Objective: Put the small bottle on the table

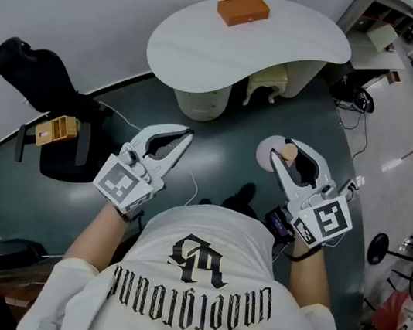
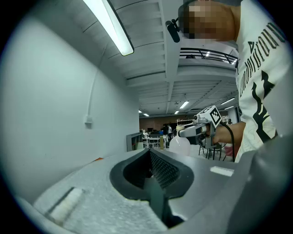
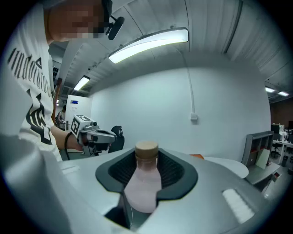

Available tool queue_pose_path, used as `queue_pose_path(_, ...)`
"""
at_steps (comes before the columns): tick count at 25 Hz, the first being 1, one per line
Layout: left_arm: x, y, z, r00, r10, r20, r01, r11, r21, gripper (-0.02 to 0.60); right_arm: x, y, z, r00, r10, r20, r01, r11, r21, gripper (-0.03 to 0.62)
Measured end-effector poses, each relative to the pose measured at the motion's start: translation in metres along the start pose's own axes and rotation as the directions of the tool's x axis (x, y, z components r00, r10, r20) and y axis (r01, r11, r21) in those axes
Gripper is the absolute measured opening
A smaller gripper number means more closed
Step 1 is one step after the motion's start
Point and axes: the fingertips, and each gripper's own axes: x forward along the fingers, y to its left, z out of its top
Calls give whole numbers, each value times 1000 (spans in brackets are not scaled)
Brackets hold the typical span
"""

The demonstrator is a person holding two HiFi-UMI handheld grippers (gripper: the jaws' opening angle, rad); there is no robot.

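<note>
The head view looks steeply down over the person's shoulders at the left gripper (image 1: 187, 134), right gripper (image 1: 285, 152) and white table (image 1: 210, 51). Each gripper view looks closely along its own jaws, roughly level, and catches the other gripper.

Count recorded. Grippers: two, the left gripper (image 1: 188, 134) and the right gripper (image 1: 286, 156). Small bottle (image 3: 142, 183): one, pink with a tan cap. White table (image 1: 289, 49): one. Orange box (image 1: 243, 10): one, near the far edge of the tabletop. Black chair (image 1: 37, 73): one. Person (image 1: 193, 291): one, in a white printed shirt.
</note>
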Motion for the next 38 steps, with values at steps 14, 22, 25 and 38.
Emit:
queue_pose_path(14, 22, 8, -1, 1000, -14, -11, 13, 1000, -5, 8, 9, -15, -10, 1000, 0, -20, 1, 1000, 13, 138)
queue_pose_path(22, 61, 11, 0, 1000, -18, -21, 18, 1000, -11, 8, 7, -54, -14, 1000, -7, -13, 7, 999, 31, 138)
queue_pose_path(25, 84, 16, 1, 1000, -16, -25, 16, 1000, -15, 8, 7, -78, -15, 1000, -7, -12, 8, 999, 33, 138)
queue_pose_path(38, 225, 13, 9, 1000, -5, 15, 5, 999, -32, 8, -25, -200, -32, 999, -21, -27, 22, 999, 27, 138)
